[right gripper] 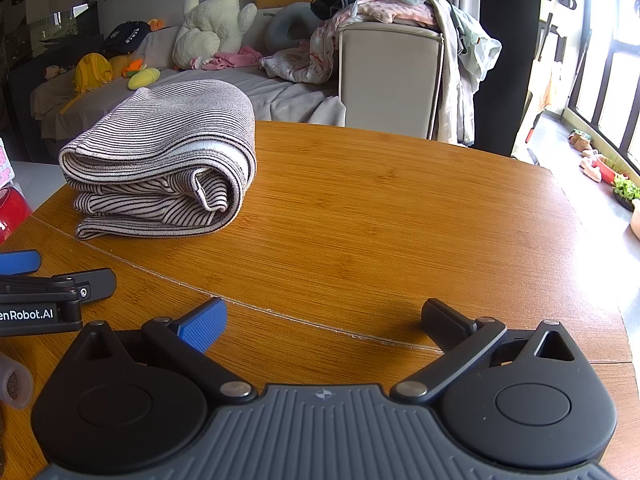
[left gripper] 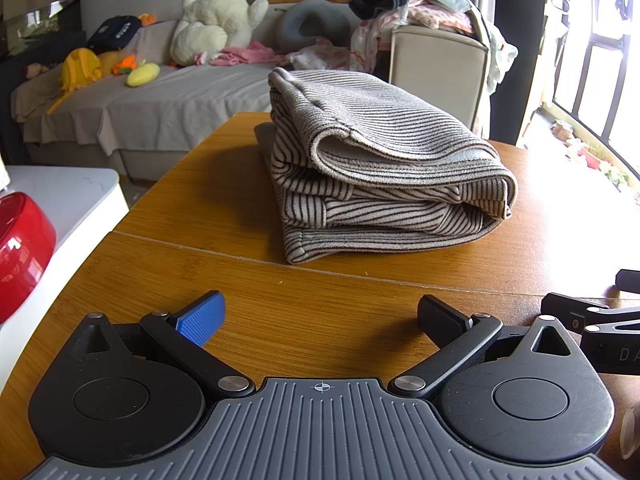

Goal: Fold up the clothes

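Striped garment (left gripper: 372,160) lies folded on wooden table (left gripper: 248,320), well apart from both grippers. Left gripper (left gripper: 320,316) & right gripper (right gripper: 324,320): jaws apart, nothing held.

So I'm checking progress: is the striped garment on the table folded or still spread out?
Folded. The striped garment sits on the table as a compact stack of several layers with rounded fold edges.
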The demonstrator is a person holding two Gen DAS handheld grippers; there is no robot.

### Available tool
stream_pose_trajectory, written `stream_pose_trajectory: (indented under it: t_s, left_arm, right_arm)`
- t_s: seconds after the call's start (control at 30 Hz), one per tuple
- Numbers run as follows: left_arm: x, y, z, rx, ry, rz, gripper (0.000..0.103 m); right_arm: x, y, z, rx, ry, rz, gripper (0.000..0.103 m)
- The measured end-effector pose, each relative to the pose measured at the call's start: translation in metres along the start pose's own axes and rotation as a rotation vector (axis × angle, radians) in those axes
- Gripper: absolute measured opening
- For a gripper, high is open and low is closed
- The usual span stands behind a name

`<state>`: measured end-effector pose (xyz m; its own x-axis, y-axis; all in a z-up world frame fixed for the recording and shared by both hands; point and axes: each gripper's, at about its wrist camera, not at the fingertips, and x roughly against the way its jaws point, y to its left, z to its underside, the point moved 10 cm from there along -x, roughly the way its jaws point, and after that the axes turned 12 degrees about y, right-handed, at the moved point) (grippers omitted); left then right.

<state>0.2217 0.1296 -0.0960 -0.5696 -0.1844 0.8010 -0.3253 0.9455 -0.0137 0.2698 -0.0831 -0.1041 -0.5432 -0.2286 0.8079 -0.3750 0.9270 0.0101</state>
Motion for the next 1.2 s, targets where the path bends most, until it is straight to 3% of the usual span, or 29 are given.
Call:
stream_pose_trajectory:
  t_s: [1.2]
  left_arm:
    - [-0.0012, -0.0006, -0.0006, -0.008, 0.002, -0.01, 0.103]
  right_arm:
    - [-0.0045, 0.0019, -0.0047, 0.013, 0.0, -0.01, 0.103]
